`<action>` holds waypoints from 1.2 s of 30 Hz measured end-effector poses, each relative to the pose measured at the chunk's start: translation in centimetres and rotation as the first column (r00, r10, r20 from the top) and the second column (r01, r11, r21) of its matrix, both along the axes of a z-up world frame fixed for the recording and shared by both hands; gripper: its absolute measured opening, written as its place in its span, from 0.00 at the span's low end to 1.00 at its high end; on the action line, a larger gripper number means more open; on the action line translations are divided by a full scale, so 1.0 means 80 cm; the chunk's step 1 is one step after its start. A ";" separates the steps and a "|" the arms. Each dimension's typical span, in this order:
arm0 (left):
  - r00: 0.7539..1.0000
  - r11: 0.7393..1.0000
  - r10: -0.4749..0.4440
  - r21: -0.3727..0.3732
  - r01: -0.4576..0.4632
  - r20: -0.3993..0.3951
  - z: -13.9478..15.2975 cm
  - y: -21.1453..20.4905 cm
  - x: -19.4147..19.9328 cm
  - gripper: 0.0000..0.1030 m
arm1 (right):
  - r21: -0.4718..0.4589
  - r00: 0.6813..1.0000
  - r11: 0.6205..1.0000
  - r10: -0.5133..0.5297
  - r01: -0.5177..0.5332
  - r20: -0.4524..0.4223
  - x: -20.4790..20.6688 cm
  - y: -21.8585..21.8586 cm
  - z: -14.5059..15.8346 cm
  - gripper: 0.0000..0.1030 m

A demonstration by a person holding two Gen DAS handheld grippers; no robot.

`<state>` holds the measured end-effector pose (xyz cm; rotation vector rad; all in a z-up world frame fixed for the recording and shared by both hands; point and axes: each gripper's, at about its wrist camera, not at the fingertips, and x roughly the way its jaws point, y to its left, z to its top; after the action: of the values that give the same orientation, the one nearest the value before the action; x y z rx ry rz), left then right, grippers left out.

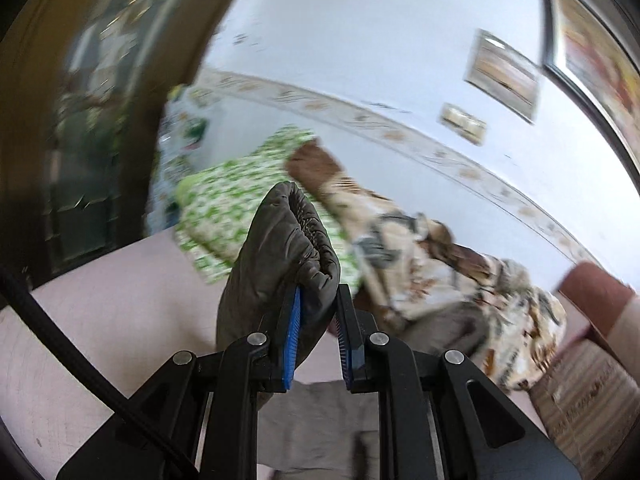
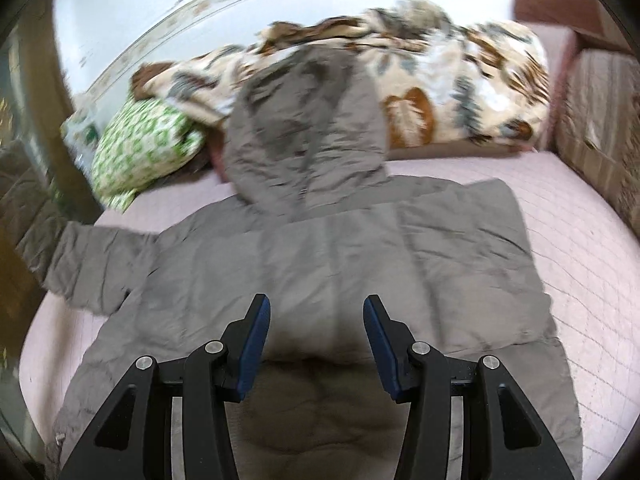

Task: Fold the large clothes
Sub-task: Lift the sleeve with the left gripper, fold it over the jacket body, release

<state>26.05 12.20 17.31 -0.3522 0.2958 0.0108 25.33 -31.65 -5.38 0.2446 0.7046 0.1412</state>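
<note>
Two hand-held grippers at work over one grey padded jacket [image 2: 320,264] with a hood [image 2: 304,128], spread back-up on a pink quilted bed [image 2: 580,240]. Left hand-held gripper [image 1: 318,304] is clamped tight on a bunched cuff or sleeve end of the jacket [image 1: 280,248], lifted well clear of the bed; the fabric puffs out above the blue pads [image 1: 294,320] in a gathered knob. Right hand-held gripper [image 2: 316,320] hovers above the lower back of the jacket, jaws about half apart, nothing between them, not touching cloth as far as can be seen. In the right wrist view one sleeve [image 2: 92,268] lies out toward the bed's edge; the opposite side looks already turned in to a straight edge. A leaf-print blanket [image 2: 420,92] and a green-patterned pillow [image 2: 144,152] sit beyond the hood, just touching it; a cardboard box [image 2: 600,120] stands at the far side. Handling judgement: light, soft, puffy, with a smooth shell that likely slides on itself and springs back from creases, so folds will need pressing down. Best holds look like seams, cuffs and hem corners, where the layers bunch and a pinch will not slip; mid-panel fabric would likely billow out of the jaws.
</note>
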 end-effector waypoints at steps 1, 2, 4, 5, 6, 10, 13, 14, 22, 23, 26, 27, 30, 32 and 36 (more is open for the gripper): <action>1.000 1.000 -0.021 0.014 0.021 0.004 0.005 -0.018 -0.003 0.16 | 0.026 1.000 0.999 -0.019 0.019 -0.005 0.002 -0.013 -0.001 0.51; 0.999 0.999 -0.045 0.027 0.045 0.004 0.009 -0.039 -0.005 0.16 | 0.050 0.999 0.998 -0.033 0.034 -0.010 0.002 -0.023 -0.002 0.51; 0.996 0.995 -0.086 0.048 0.086 -0.002 0.014 -0.079 -0.005 0.16 | 0.103 0.998 0.992 -0.065 0.067 -0.020 0.003 -0.045 -0.002 0.51; 0.994 0.992 -0.110 0.060 0.111 -0.009 0.015 -0.100 -0.005 0.16 | 0.122 0.997 0.989 -0.076 0.078 -0.025 0.004 -0.053 -0.001 0.51; 0.992 0.989 -0.128 0.071 0.129 -0.015 0.014 -0.115 -0.004 0.16 | 0.138 0.996 0.986 -0.086 0.089 -0.025 0.003 -0.063 0.001 0.51; 0.978 0.972 -0.202 0.116 0.206 -0.044 0.006 -0.189 -0.002 0.16 | 0.150 0.993 0.982 -0.117 0.116 -0.001 -0.003 -0.081 0.010 0.51; 0.964 0.955 -0.253 0.142 0.262 -0.080 -0.009 -0.246 0.000 0.16 | 0.178 0.991 0.975 -0.134 0.131 0.007 -0.007 -0.097 0.015 0.51; 0.957 0.947 -0.272 0.150 0.284 -0.098 -0.017 -0.269 0.001 0.16 | 0.192 0.990 0.972 -0.138 0.134 0.008 -0.008 -0.103 0.016 0.51; 0.894 0.884 -0.365 0.203 0.420 -0.261 -0.108 -0.405 0.014 0.16 | 0.232 0.977 0.950 -0.214 0.207 0.006 -0.018 -0.148 0.020 0.51; 0.882 0.875 -0.369 0.210 0.435 -0.292 -0.124 -0.419 0.017 0.16 | 0.231 0.974 0.948 -0.227 0.220 0.002 -0.019 -0.153 0.020 0.51; 0.841 0.846 -0.373 0.230 0.482 -0.391 -0.185 -0.458 0.029 0.16 | 0.243 0.969 0.940 -0.247 0.241 -0.005 -0.019 -0.168 0.019 0.51; 0.827 0.834 -0.379 0.234 0.500 -0.415 -0.200 -0.466 0.030 0.17 | 0.244 0.967 0.937 -0.255 0.249 -0.009 -0.019 -0.173 0.019 0.51; 0.763 0.793 -0.394 0.230 0.564 -0.513 -0.241 -0.485 0.034 0.41 | 0.258 0.964 0.930 -0.266 0.262 -0.021 -0.017 -0.182 0.017 0.51; 0.735 0.775 -0.411 0.218 0.593 -0.539 -0.254 -0.485 0.029 0.49 | 0.266 0.963 0.927 -0.267 0.265 -0.028 -0.016 -0.186 0.017 0.51; 0.731 0.767 -0.457 0.192 0.612 -0.507 -0.240 -0.451 0.008 0.52 | 0.293 0.964 0.919 -0.263 0.264 -0.043 -0.011 -0.188 0.014 0.51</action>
<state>26.68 -23.87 -1.86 0.1165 0.8294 -0.4479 24.45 -46.72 -4.27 0.6254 0.6452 -0.0128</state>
